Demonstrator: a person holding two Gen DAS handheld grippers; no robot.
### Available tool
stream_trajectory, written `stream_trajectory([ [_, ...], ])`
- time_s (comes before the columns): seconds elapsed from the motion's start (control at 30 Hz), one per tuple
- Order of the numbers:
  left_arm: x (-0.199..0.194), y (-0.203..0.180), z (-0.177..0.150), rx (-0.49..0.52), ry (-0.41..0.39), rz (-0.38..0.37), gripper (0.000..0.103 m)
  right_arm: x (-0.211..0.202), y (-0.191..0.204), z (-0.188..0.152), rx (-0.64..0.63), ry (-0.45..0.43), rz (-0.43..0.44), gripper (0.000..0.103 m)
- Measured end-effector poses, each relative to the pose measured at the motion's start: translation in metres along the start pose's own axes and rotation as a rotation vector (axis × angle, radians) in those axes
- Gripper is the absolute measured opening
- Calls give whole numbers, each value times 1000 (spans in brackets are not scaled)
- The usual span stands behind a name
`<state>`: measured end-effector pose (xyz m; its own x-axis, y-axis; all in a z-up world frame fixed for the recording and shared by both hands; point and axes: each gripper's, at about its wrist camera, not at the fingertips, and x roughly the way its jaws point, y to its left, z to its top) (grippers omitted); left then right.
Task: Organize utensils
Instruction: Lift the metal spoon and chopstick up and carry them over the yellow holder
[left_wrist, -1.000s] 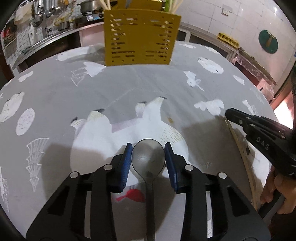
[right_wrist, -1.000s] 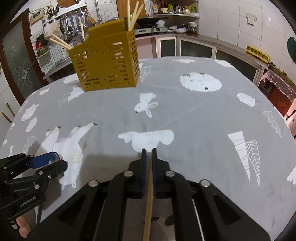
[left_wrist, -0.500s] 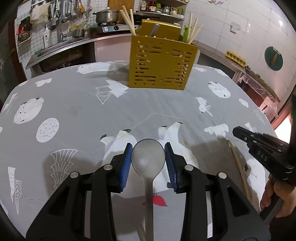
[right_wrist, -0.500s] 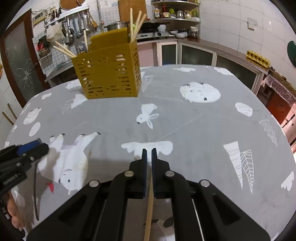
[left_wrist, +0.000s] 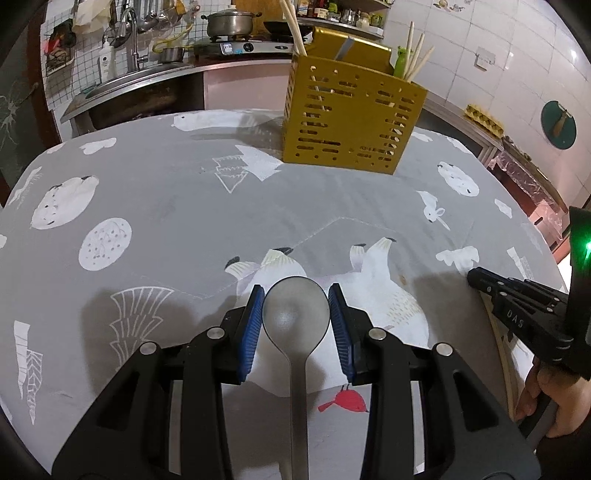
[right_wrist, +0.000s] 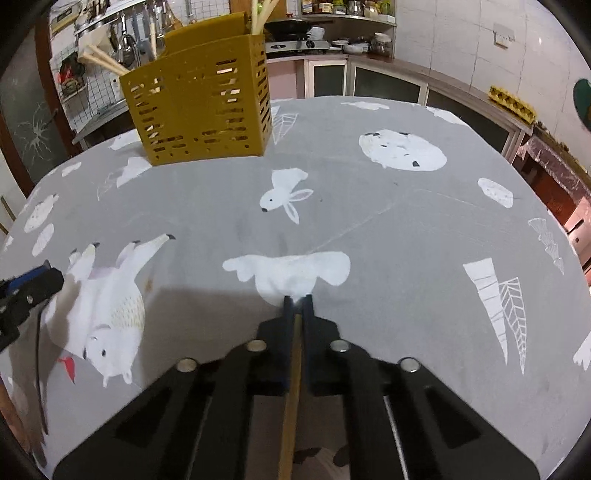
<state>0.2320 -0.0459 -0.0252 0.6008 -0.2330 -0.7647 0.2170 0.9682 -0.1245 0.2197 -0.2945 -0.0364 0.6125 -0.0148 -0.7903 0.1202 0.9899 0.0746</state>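
Step in hand, as I judge it: both utensils are picked up and in carry toward the holder; neither is stowed yet. Left gripper (left_wrist: 296, 314): jaws part-spread, the blue pads (left_wrist: 250, 332) clamped on either edge of the spoon (left_wrist: 296, 315) bowl, bowl facing up, handle running back to 6 o'clock under the tool. The spoon sits clear above the tablecloth (left_wrist: 177, 206), its shadow lying on the polar-bear print. Holder (left_wrist: 351, 122), yellow and slotted, stands at 1 o'clock in the left view, well apart from the spoon, with chopsticks and other pieces already upright in it. Right gripper (right_wrist: 297, 301): jaws pressed nearly together, pinching one wooden chopstick (right_wrist: 290, 406) whose shaft trails to 6 o'clock; its forward tip is hidden between the pads. In the right view the holder (right_wrist: 199, 110) lies at 11 o'clock, also well apart. The right-hand frame is somewhat blurred. Next move, by my reading: bring the spoon over the holder's open top, tip it handle-down, and release only once it is inside a compartment; the chopstick then needs the same upending. Which compartment takes which, I cannot tell.
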Motion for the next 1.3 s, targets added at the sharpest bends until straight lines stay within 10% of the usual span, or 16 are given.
stream_trajectory([
  [0.67,-71,-1,18,8,-252,6,35,-115,3,31,45,-468,91,4],
  [1.3,-84,4,34,19,-371,-7,35,-142,12,50,45,-667,69,4],
])
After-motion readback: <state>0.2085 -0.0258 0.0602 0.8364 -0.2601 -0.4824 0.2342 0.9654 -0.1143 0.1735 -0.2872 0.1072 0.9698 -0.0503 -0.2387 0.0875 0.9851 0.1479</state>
